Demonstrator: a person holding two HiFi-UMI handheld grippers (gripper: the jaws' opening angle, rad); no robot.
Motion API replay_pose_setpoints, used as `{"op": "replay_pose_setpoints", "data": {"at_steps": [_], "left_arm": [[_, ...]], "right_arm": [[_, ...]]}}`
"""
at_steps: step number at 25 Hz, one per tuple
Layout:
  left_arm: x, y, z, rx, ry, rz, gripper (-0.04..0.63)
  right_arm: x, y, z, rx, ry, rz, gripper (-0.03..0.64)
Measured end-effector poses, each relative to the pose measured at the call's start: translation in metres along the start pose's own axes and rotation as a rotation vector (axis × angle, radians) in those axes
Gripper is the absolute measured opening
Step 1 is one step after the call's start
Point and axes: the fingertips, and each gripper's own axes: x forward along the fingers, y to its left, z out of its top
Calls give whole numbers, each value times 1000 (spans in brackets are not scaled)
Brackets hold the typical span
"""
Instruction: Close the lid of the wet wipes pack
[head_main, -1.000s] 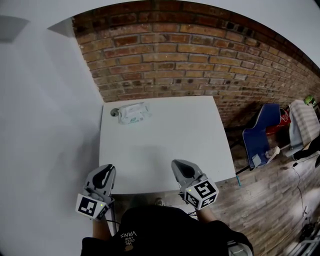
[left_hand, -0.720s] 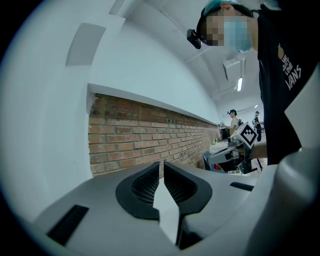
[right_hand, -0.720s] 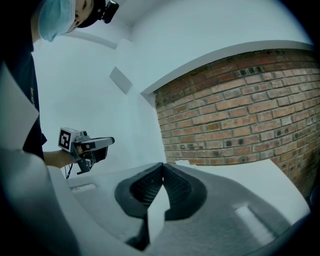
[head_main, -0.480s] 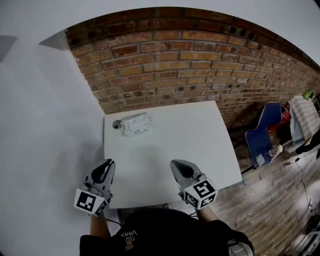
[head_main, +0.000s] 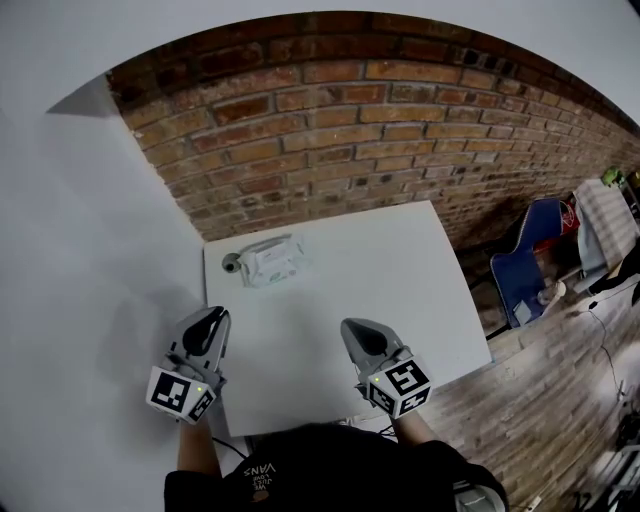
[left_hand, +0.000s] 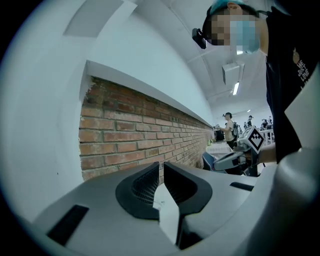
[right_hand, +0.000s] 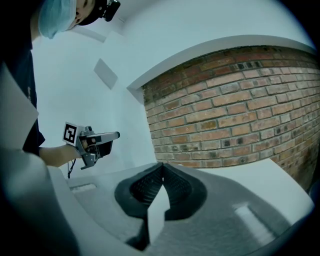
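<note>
While both grippers hover low over the near side of the table (head_main: 400, 290), the pack (head_main: 272, 260) lies well apart from them at the far left corner, close to the brick wall (head_main: 330, 130). Its lid is too small to read as open or closed. A small grey round thing (head_main: 232, 264) sits just beside the pack, toward the left edge.

The left gripper (head_main: 212, 320) hangs over the table's left edge, its jaws pressed together with only a thin slit at the tips and nothing held. The right gripper (head_main: 358, 332) is above the near edge around the middle, its jaws closed tip to tip and also empty. Bare tabletop lies between both tools and the pack.

Right of the table, on the wooden floor (head_main: 540, 400), stands a blue chair (head_main: 522, 272), clear of the table. A plain white wall (head_main: 90, 250) runs along the left side.
</note>
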Motion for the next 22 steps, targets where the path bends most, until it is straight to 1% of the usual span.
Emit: {"op": "replay_pose_setpoints", "data": {"at_steps": [8, 15, 19, 22], "left_arm": [[36, 36, -6, 14, 5, -20, 41], [79, 57, -4, 29, -8, -28, 41], [104, 66, -9, 67, 17, -30, 41], [120, 68, -14, 97, 28, -55, 41]], "right_arm": [[24, -9, -4, 15, 26, -20, -3], [42, -21, -7, 29, 26, -49, -3], [55, -24, -11, 43, 33, -55, -2], [65, -27, -14, 52, 39, -62, -2]]}}
